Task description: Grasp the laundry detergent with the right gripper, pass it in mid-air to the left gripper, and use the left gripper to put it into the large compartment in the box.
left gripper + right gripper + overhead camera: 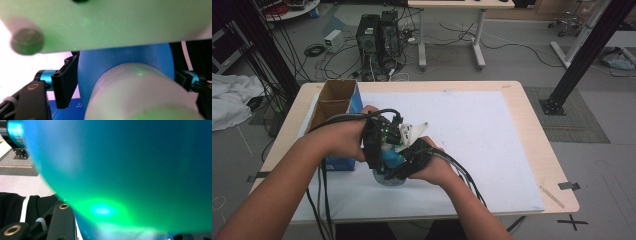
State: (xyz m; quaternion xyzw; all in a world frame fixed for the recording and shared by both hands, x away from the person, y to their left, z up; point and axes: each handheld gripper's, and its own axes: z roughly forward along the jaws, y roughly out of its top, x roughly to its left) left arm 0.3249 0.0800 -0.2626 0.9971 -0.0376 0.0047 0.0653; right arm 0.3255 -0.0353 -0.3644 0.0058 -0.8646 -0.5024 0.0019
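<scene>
A bottle [391,161] stands on the sheet [472,130] near the counter's [532,125] front edge, between the two claws, with an open box [334,102] just behind and to its left.

Both forearms enter from six o'clock and meet near the middle of the high view. The left gripper [379,145] sits at nine o'clock of the right gripper [412,152], the two almost touching. The left one's jaws are part closed, perhaps not yet pressing. The right one's jaws are clamped, its hand [434,167] wrapped underneath.
</scene>
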